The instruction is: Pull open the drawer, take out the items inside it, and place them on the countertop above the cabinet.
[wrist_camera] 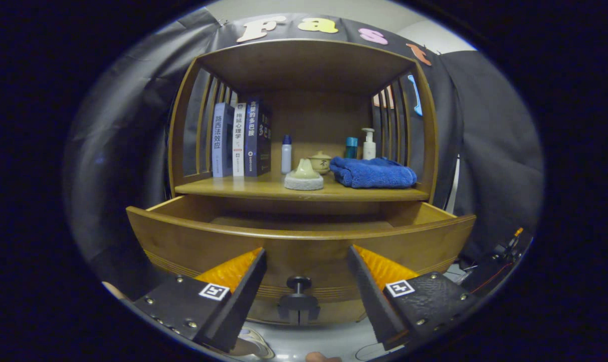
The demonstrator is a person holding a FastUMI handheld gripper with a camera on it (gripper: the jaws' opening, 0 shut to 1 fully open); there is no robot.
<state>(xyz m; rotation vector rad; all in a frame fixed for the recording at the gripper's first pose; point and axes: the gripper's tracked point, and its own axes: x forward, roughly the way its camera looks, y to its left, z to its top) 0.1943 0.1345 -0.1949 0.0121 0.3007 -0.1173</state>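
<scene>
The wooden drawer (193, 241) of the cabinet stands pulled out toward me; its inside floor is mostly hidden behind the front panel. Its dark knob (298, 284) sits low on the front, between my fingers. My gripper (306, 259) is open, fingers spread wide on either side of the knob, touching nothing. On the countertop (264, 190) above the drawer rest a folded blue towel (373, 172) and a pale cone-shaped lid-like item (304, 176).
At the back of the shelf stand three books (241, 140), a small white bottle (286, 154), a ceramic jar (320, 162), a teal cup (351, 147) and a pump bottle (369, 144). Slatted side walls close the shelf. A shoe (251, 344) shows below.
</scene>
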